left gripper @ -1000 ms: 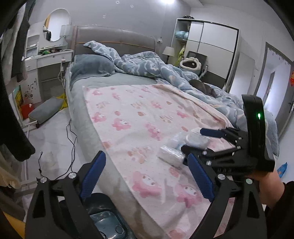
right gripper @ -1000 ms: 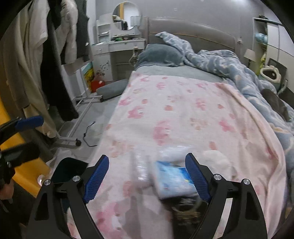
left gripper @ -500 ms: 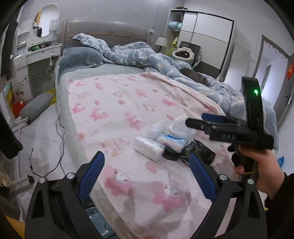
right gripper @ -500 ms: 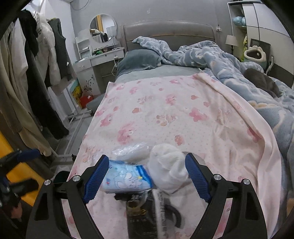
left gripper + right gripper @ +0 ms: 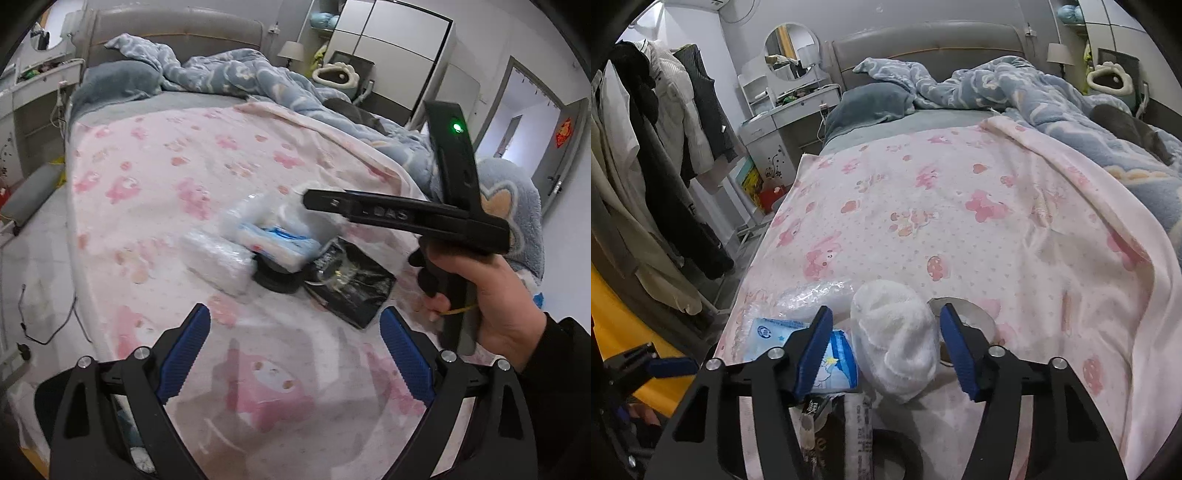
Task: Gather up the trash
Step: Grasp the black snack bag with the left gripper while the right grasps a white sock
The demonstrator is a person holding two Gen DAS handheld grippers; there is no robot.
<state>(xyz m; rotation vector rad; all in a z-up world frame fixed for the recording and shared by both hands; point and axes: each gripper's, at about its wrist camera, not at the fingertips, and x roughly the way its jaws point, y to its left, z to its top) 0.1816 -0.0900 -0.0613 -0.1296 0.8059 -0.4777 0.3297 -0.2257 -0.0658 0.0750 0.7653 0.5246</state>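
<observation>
- Right hand-held gripper (image 5: 884,341), lower centre of frame: I see its jaws closing around a white crumpled wad (image 5: 892,332), pads not yet pressing.
- Left hand-held gripper (image 5: 293,343), bottom of frame, hangs released above the pink bed blanket (image 5: 155,177).

Bed (image 5: 997,37): pink blanket (image 5: 960,229), blue duvet (image 5: 1015,88), trash pile (image 5: 280,243).

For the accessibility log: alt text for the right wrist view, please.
The right gripper is closing its blue-padded jaws around a crumpled white tissue wad on a pink blanket, pads not yet pressing. Beside it lie a blue tissue pack and a clear wrapper.
</observation>
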